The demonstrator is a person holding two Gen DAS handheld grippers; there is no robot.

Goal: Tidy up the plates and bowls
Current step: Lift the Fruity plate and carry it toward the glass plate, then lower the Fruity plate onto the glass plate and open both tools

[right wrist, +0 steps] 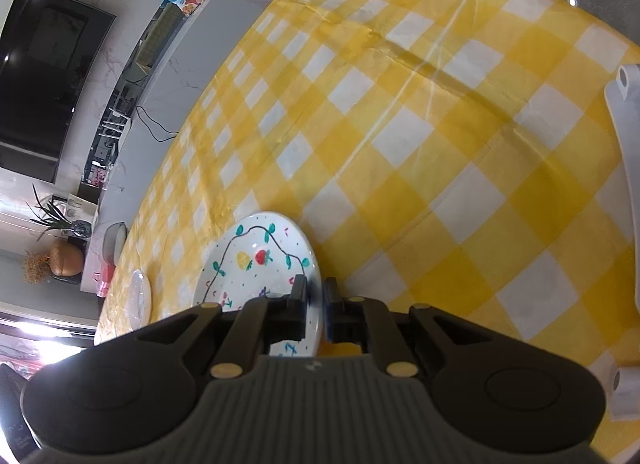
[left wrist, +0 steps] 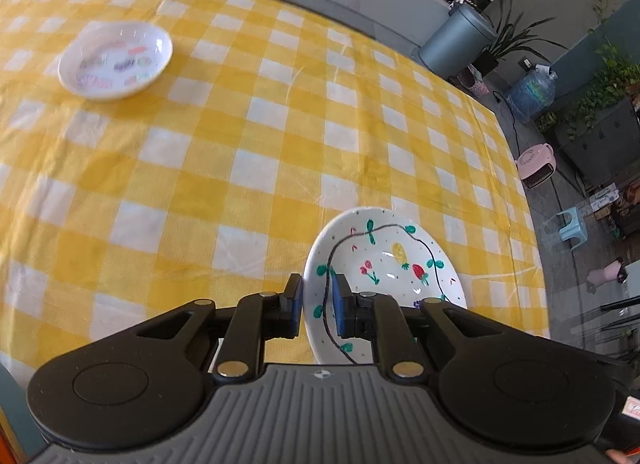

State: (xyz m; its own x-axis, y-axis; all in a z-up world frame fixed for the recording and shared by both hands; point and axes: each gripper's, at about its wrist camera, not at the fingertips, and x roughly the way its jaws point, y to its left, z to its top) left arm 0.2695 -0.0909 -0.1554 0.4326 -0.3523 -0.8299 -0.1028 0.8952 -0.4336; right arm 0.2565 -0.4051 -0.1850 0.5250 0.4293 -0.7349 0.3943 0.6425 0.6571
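Checked tablecloth point(left wrist: 200, 183); second plate point(left wrist: 116, 59) well apart.

1. Bright, even daylight across the yellow-and-white checked tablecloth point(left wrist: 248, 151); colours slightly washed out.
2. Blown-out white glare at the lower left edge of the right wrist view, probably a window point(right wrist: 44, 344).
3. Small specular highlights on the glossy white plate painted with fruit and a vine point(left wrist: 384, 256); a bright fleck near the top right corner of the right wrist view.
4. Soft, faint shadows only, under the small white dish with coloured lettering point(left wrist: 116, 59).
5. That dish and the far left of the left wrist view smeared by blur.
6. Strong fisheye bending: table edges bowed, room squeezed at the borders, corners darkened.
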